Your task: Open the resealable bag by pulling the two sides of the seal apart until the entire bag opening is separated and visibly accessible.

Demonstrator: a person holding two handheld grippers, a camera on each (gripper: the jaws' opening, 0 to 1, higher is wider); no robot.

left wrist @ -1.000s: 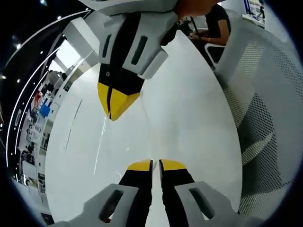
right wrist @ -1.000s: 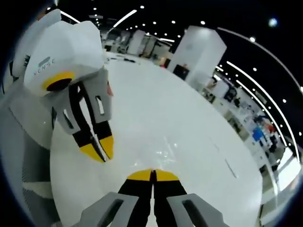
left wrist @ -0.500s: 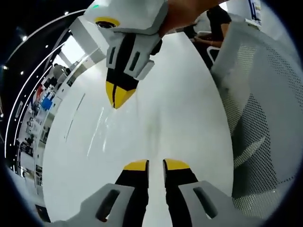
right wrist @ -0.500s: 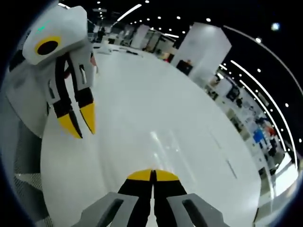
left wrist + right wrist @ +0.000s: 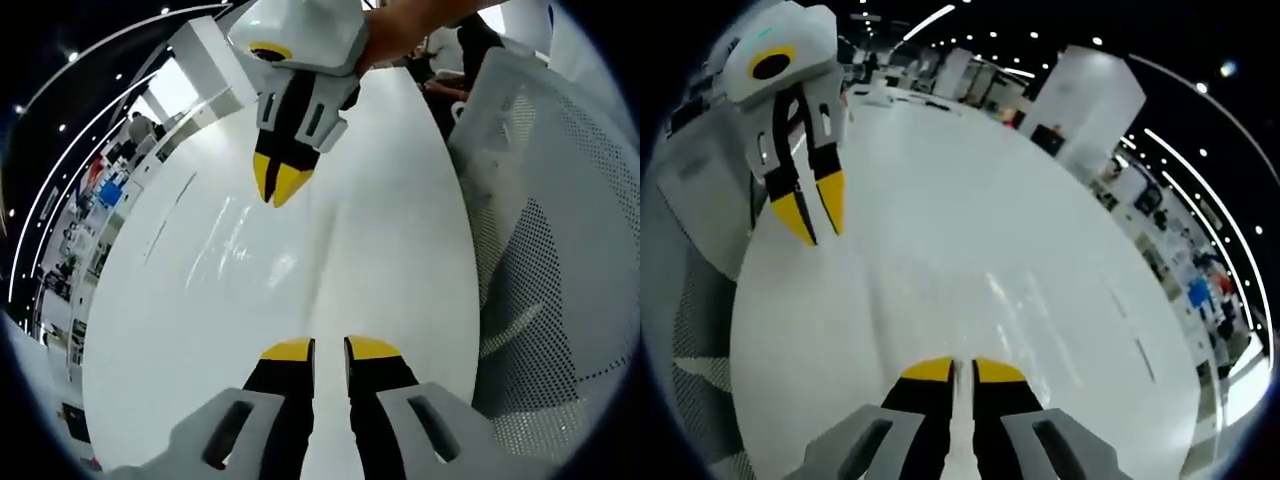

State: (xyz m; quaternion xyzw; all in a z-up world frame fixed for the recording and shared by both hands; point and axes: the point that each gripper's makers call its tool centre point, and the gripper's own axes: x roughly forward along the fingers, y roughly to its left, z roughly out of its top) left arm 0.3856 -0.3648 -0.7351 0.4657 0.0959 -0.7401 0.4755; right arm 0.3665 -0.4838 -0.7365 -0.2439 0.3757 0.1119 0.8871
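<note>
Resealable bag (image 5: 245,245) is clear and hard to make out: it shows as a patch of faint glints lying flat on the white counter (image 5: 400,230), ahead and a little left of the left hand-held gripper (image 5: 328,345) in the left gripper view. In the right gripper view the same glints (image 5: 1025,310) lie just ahead and a little right of the right hand-held gripper (image 5: 962,365). Whether its seal is parted cannot be told.

Nearest in the left gripper view, the left hand-held gripper is released, its yellow-tipped jaws standing a narrow gap apart over bare counter, with nothing seen between them. The right hand-held gripper's jaws in its own view are likewise slightly parted and released.

Farther out in the left gripper view, the right hand-held gripper (image 5: 278,185) hangs tips down above the counter, just beyond the bag, held by a hand at the top. In the right gripper view the left hand-held gripper (image 5: 812,215) hangs at far left, jaws a little apart, clear of the glints.

A white mesh chair (image 5: 560,250) stands by the counter's right edge. Beyond it, at the far end, a person (image 5: 460,50) sits.
</note>
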